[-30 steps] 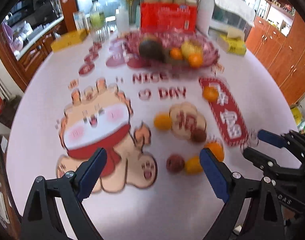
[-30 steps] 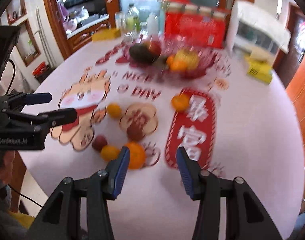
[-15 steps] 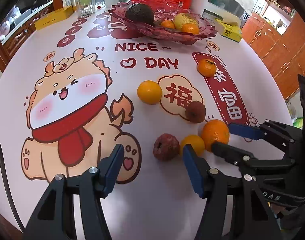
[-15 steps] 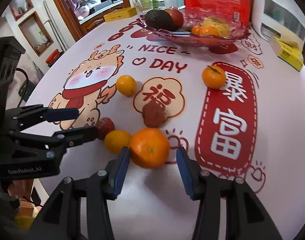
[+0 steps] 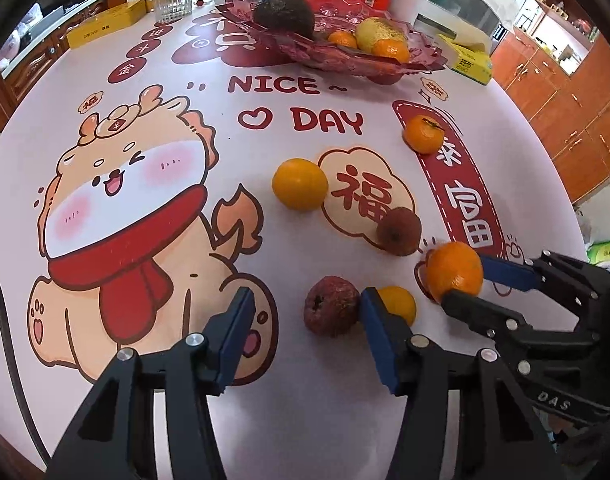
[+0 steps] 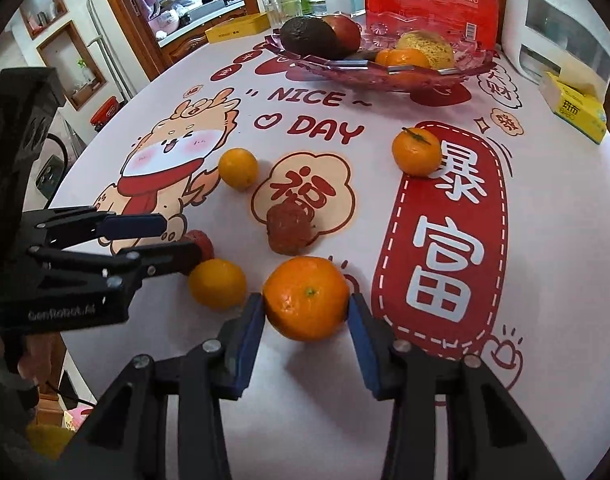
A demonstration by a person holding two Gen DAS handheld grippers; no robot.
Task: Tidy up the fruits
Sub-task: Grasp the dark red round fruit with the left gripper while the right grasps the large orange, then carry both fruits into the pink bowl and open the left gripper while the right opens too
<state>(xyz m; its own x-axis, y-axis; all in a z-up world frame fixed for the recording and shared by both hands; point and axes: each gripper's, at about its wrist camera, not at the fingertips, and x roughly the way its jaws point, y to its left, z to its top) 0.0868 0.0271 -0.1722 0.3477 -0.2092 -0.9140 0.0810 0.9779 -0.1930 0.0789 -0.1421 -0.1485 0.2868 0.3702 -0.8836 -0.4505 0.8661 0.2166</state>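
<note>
My right gripper (image 6: 306, 312) has its blue pads touching both sides of a large orange (image 6: 306, 298) that rests on the table; the orange also shows in the left wrist view (image 5: 455, 272). My left gripper (image 5: 305, 320) is open around a wrinkled red fruit (image 5: 331, 306), with its right pad between that fruit and a small yellow orange (image 5: 401, 304). Another red fruit (image 6: 289, 228), a yellow orange (image 6: 238, 168) and a mandarin (image 6: 416, 151) lie loose farther on. A red glass fruit bowl (image 6: 457, 70) at the back holds an avocado and other fruit.
The printed tablecloth (image 5: 117, 200) covers a round table. A yellow tissue box (image 6: 577, 110), a red package (image 6: 431, 4), a white appliance (image 6: 565, 28), bottles and glasses stand behind the bowl. Wooden cabinets (image 5: 565, 92) line the right.
Both grippers have moved forward and down onto the near fruit. The right jaws now touch the large orange; the left jaws have come around the wrinkled red fruit.
</note>
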